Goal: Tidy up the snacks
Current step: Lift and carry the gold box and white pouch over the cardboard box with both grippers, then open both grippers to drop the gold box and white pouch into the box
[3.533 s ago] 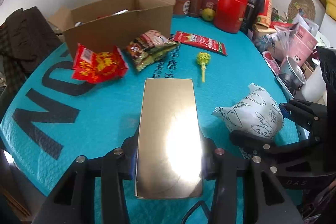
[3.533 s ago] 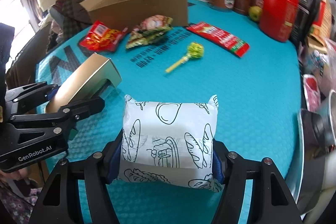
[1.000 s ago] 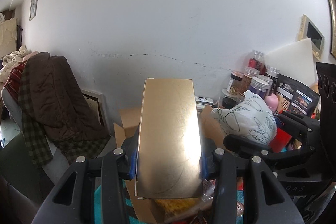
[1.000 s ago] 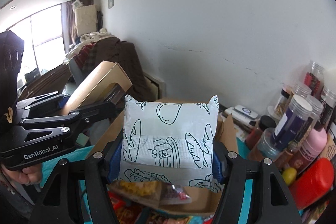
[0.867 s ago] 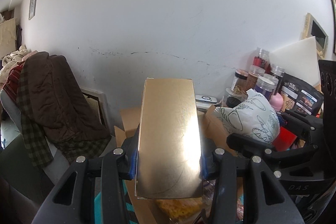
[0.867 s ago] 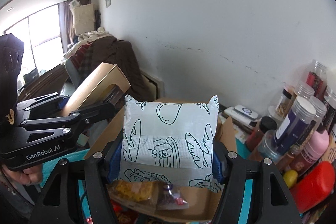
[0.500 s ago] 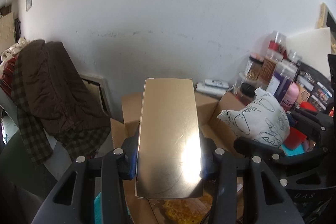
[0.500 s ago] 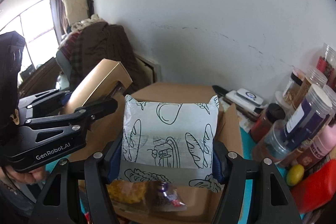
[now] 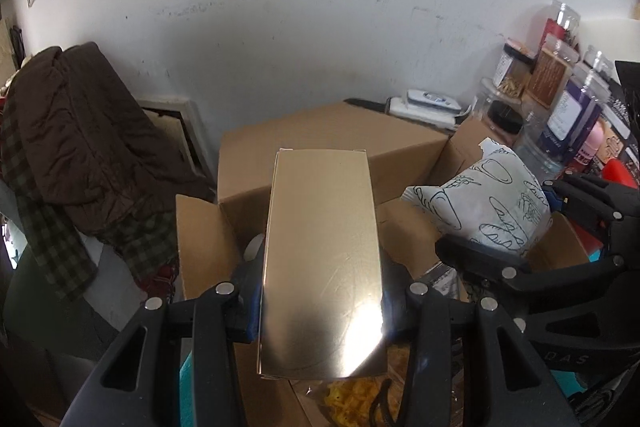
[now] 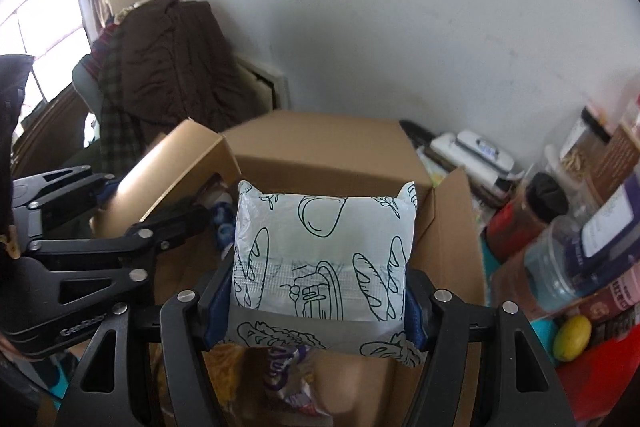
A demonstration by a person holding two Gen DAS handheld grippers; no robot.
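Note:
My left gripper (image 9: 322, 301) is shut on a shiny gold box (image 9: 320, 259), held lengthwise over the open cardboard box (image 9: 320, 135). My right gripper (image 10: 316, 307) is shut on a puffy white bag printed with bread drawings (image 10: 320, 251), also above the cardboard box (image 10: 332, 147). Each view shows the other gripper alongside: the white bag (image 9: 492, 211) at the right of the left wrist view, the gold box (image 10: 172, 167) at the left of the right wrist view. Inside the carton lie a yellow snack packet (image 9: 352, 399) and a purple packet (image 10: 288, 371).
Jars and bottles (image 9: 560, 107) crowd the table to the right of the carton, with a yellow-green fruit (image 10: 572, 337) and a red container (image 10: 592, 367). A white device (image 9: 432, 103) lies behind it. A brown jacket (image 9: 80, 127) hangs over a chair on the left. The white wall stands close behind.
Both grippers have moved forward and tipped downward, so the open carton now fills the lower middle of each view. The gold box and the white bag stay gripped as before.

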